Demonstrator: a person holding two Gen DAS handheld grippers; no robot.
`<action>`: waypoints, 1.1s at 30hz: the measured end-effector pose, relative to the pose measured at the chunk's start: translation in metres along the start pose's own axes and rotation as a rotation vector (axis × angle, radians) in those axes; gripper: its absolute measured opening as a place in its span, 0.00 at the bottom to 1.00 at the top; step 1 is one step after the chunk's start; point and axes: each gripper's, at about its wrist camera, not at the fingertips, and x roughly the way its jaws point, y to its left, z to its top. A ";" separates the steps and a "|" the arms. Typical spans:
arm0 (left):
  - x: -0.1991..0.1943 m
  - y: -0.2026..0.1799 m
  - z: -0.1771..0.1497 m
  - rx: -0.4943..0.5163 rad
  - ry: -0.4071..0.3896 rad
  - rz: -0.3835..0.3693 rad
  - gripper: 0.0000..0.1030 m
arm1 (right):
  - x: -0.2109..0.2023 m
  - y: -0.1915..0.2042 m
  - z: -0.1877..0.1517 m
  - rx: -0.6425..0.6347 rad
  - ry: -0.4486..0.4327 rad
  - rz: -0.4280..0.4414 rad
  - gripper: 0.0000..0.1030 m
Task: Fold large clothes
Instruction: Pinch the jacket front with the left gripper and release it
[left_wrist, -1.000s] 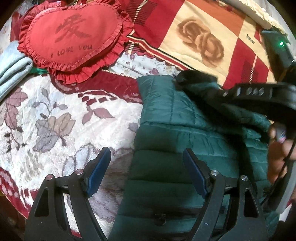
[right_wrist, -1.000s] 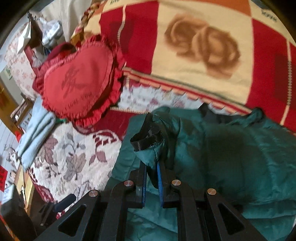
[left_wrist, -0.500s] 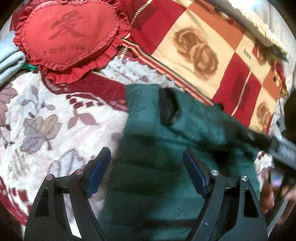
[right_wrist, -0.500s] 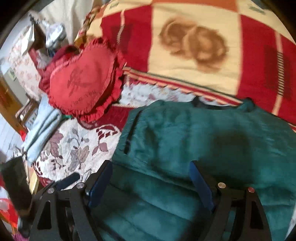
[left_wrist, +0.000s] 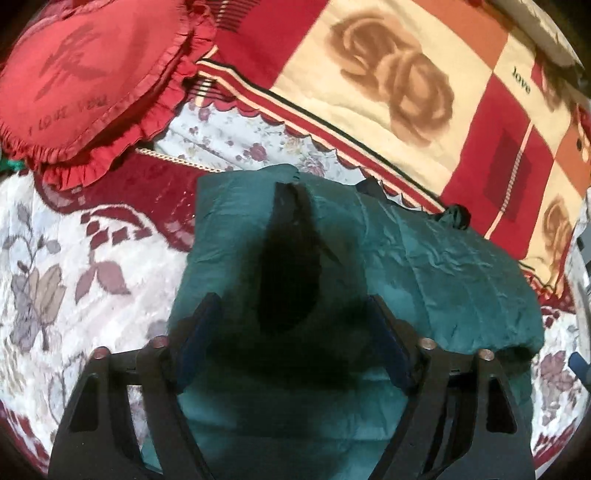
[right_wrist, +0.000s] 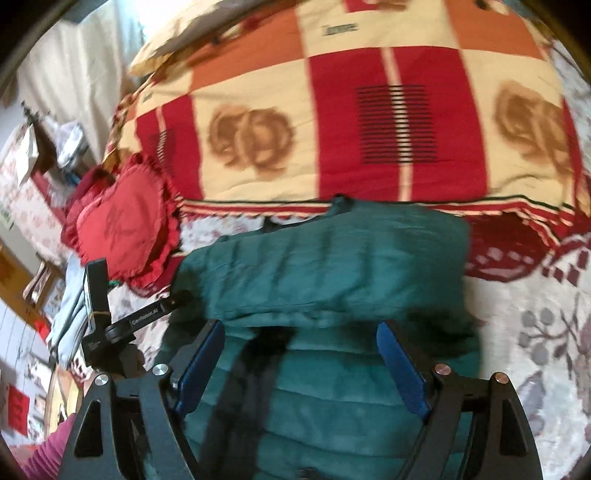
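A dark green quilted jacket lies folded on the floral bedspread; it also shows in the right wrist view. A black-lined opening faces up on it. My left gripper is open and empty, low over the jacket's near part. My right gripper is open and empty above the jacket's near edge. The left gripper's handle shows at the left of the right wrist view.
A red heart-shaped cushion lies at the back left. A red and cream checked blanket lies behind the jacket. Folded pale blue cloth lies left of the cushion. The floral bedspread surrounds the jacket.
My right gripper let go of the jacket's sleeve, opened and drew back to the right. The sleeve now lies flat on the jacket. My left gripper moved forward over the jacket, staying open.
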 end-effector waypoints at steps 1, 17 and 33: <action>0.000 -0.004 0.002 0.013 -0.005 -0.002 0.32 | -0.001 -0.007 0.000 0.018 -0.004 -0.008 0.80; 0.000 0.047 0.017 -0.018 -0.031 0.164 0.09 | 0.087 0.003 0.019 0.009 0.103 -0.108 0.65; -0.057 0.024 0.014 -0.051 -0.111 -0.046 0.46 | 0.074 0.015 0.008 -0.091 0.090 -0.197 0.66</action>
